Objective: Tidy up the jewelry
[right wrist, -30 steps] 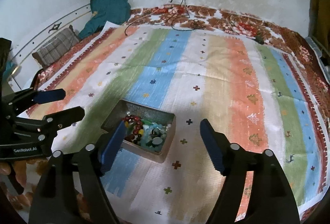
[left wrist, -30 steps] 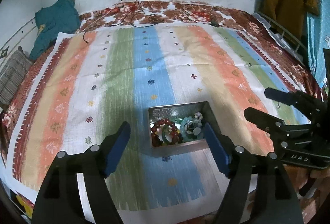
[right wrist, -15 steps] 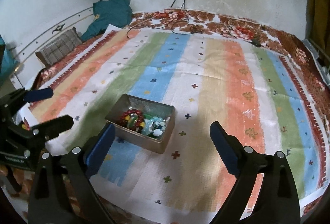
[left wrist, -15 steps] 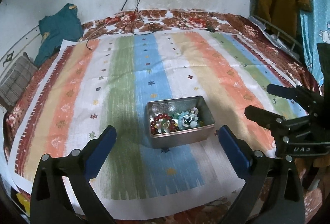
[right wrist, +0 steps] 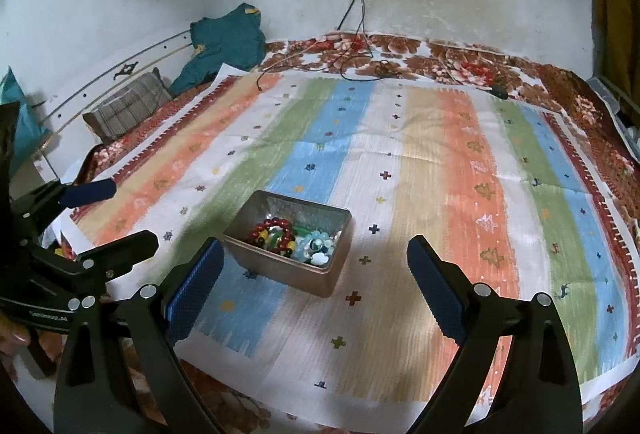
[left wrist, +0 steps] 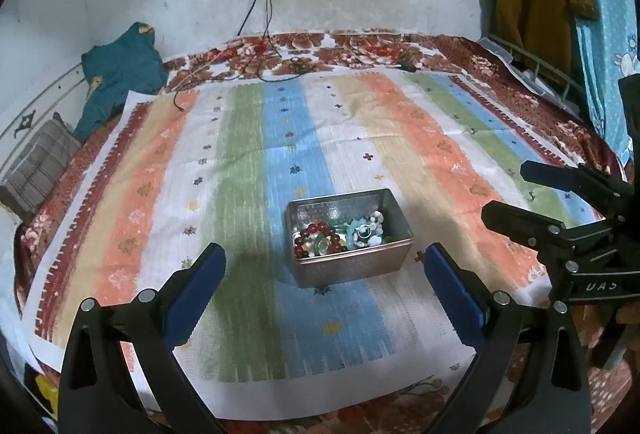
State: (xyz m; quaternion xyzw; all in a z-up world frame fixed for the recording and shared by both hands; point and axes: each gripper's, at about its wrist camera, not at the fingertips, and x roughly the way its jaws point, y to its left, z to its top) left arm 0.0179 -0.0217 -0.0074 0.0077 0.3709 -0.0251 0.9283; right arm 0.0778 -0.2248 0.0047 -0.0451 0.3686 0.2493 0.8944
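A small metal tin (left wrist: pixel 352 266) stands on the striped mat, also in the right wrist view (right wrist: pixel 292 270). It holds a red bead bracelet (left wrist: pixel 318 232), a pale blue bead bracelet (left wrist: pixel 362 232) and other beads; these show in the right wrist view too, red (right wrist: pixel 274 228) and blue (right wrist: pixel 318 244). My left gripper (left wrist: pixel 324 274) is open and empty, held back just short of the tin. My right gripper (right wrist: pixel 314 266) is open and empty, to the right of the tin; it shows in the left wrist view (left wrist: pixel 516 194).
The striped mat (left wrist: pixel 240 162) covers a bed with a floral sheet (left wrist: pixel 360 50). A teal garment (left wrist: pixel 120 74) and a checked pillow (left wrist: pixel 36 166) lie at the far left. Cables (left wrist: pixel 272 34) hang from a wall socket. A bed rail (left wrist: pixel 536 70) runs on the right.
Both grippers have pulled back and up from the tin, so it looks smaller and farther away. Both stayed open and empty. The tin has not moved.
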